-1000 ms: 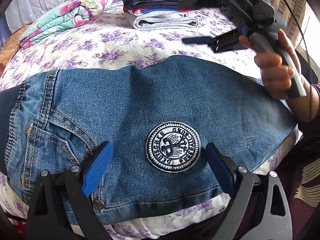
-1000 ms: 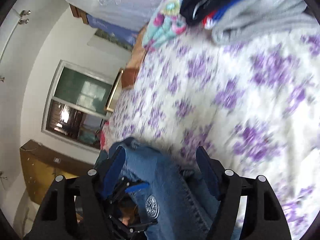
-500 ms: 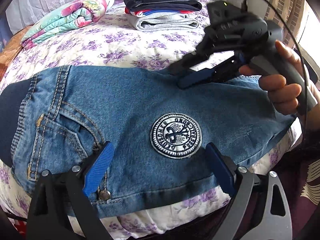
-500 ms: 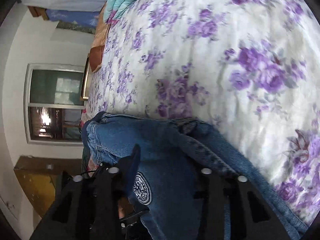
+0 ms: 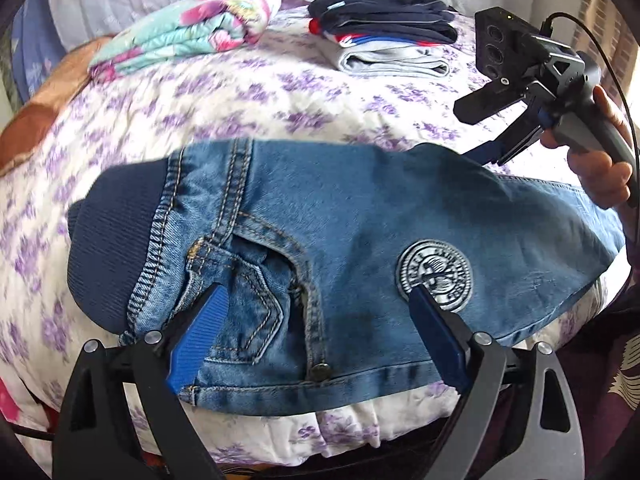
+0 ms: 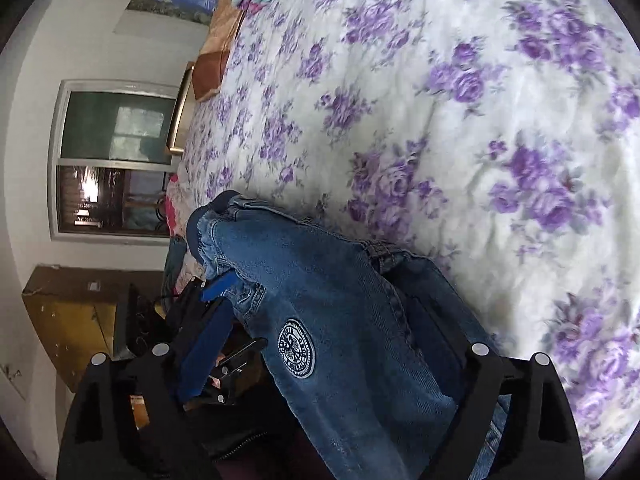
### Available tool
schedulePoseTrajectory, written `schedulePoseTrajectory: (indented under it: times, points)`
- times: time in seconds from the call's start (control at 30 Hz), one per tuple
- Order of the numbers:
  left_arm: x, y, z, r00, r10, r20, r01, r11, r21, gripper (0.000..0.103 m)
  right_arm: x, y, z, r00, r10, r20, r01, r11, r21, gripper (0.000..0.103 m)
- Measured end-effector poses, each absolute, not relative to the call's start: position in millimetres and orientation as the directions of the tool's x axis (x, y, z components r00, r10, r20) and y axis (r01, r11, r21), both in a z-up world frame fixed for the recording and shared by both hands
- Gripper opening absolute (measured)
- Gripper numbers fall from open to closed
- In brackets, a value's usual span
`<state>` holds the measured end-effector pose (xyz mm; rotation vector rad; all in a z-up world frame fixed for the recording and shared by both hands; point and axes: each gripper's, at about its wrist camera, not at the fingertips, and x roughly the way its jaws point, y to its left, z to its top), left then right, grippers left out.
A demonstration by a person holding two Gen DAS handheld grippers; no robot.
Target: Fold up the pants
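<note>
Blue denim pants (image 5: 352, 216) with a round white patch (image 5: 435, 271) and a dark ribbed waistband (image 5: 116, 240) lie folded across the near edge of the bed. My left gripper (image 5: 320, 340) is open, its blue fingers spread over the pocket area, just above the denim. My right gripper (image 5: 486, 154) shows at the pants' far right edge; its jaws stand wide apart in the right wrist view (image 6: 320, 360), with the denim (image 6: 340, 300) lying between the fingers.
The bed has a white sheet with purple flowers (image 5: 256, 108). A folded floral blanket (image 5: 192, 36) lies at the back left. A stack of folded clothes (image 5: 388, 40) sits at the back right. A window (image 6: 116, 160) and a wooden cabinet (image 6: 68, 316) show beyond.
My left gripper has shifted left, from around the patch to over the pocket. My right gripper came down from above the bed to the pants' far edge and drew back slightly right.
</note>
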<state>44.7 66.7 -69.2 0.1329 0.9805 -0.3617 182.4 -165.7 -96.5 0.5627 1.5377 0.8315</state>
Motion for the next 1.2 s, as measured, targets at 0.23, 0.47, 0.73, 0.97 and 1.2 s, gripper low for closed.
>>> schedulePoseTrajectory:
  times: [0.23,0.47,0.73,0.97,1.2]
  points:
    - [40,65,-70,0.529,-0.208,-0.823,0.364,0.931,-0.001,0.089,203,-150,-120,-0.117,0.803,-0.584,-0.058,0.582,0.811,0.075]
    - [39,67,-72,0.531,-0.227,-0.817,0.371,0.928,-0.017,0.089,192,-199,-119,-0.021,0.821,-0.57,-0.031,0.569,0.822,0.032]
    - [34,69,-41,0.547,-0.331,-0.769,0.405,0.909,-0.104,0.089,77,-270,-17,0.351,0.695,-0.628,-0.181,0.708,0.682,0.073]
    - [49,57,-85,0.571,-0.211,-0.794,0.379,0.925,0.027,0.095,-6,-339,-89,0.546,0.542,-0.639,0.007,0.759,0.651,0.039]
    - [40,71,-67,0.574,-0.218,-0.789,0.327,0.945,-0.023,0.093,-130,-429,-12,0.827,0.115,-0.55,0.209,0.845,0.492,0.072]
